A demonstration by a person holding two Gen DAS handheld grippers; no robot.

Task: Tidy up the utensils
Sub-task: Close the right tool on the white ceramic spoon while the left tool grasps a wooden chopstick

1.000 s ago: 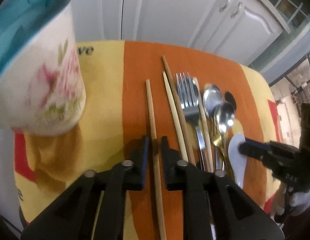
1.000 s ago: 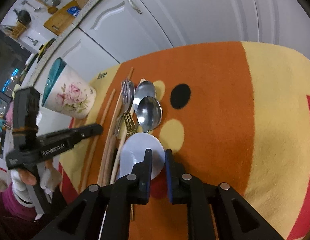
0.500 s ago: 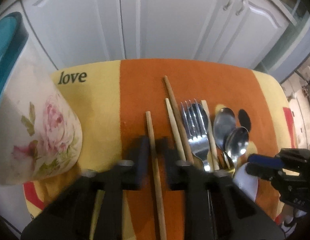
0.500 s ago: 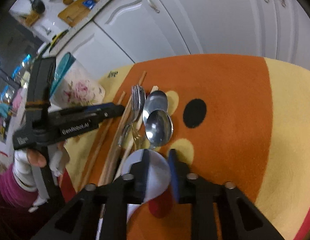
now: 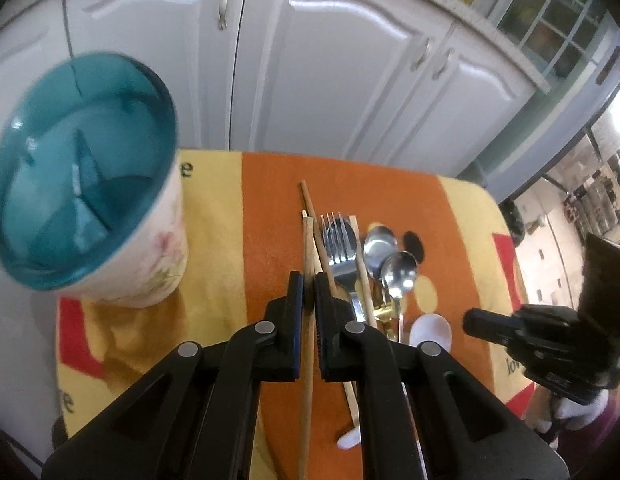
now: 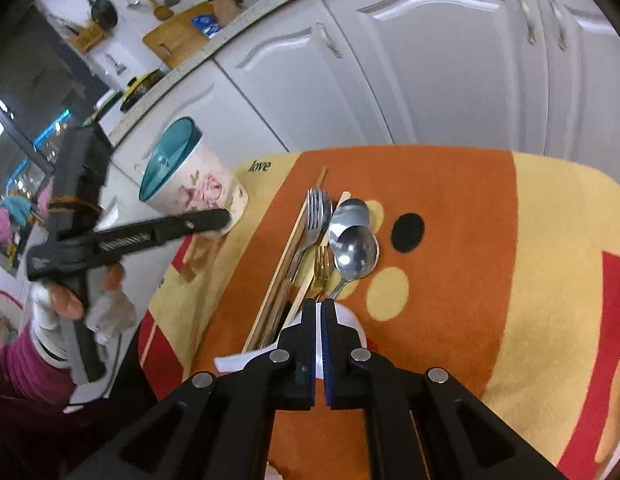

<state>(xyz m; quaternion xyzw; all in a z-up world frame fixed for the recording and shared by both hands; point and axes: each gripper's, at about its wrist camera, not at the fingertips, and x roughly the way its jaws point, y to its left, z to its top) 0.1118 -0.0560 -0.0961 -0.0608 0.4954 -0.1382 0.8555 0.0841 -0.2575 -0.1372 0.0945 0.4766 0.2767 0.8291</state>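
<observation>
My left gripper is shut on a wooden chopstick and holds it lifted above the orange and yellow towel. A floral holder with a teal divided inside stands to its left. More chopsticks, forks, two steel spoons and a white spoon lie on the towel. My right gripper is shut on the white spoon. The left gripper also shows in the right wrist view, beside the holder.
White cabinet doors stand behind the towel. The towel's right part is bare. A counter with kitchen tools runs above the cabinets.
My left gripper has risen with the chopstick, so I now see into the holder from above. My right gripper has closed tighter on the white spoon and lifted it.
</observation>
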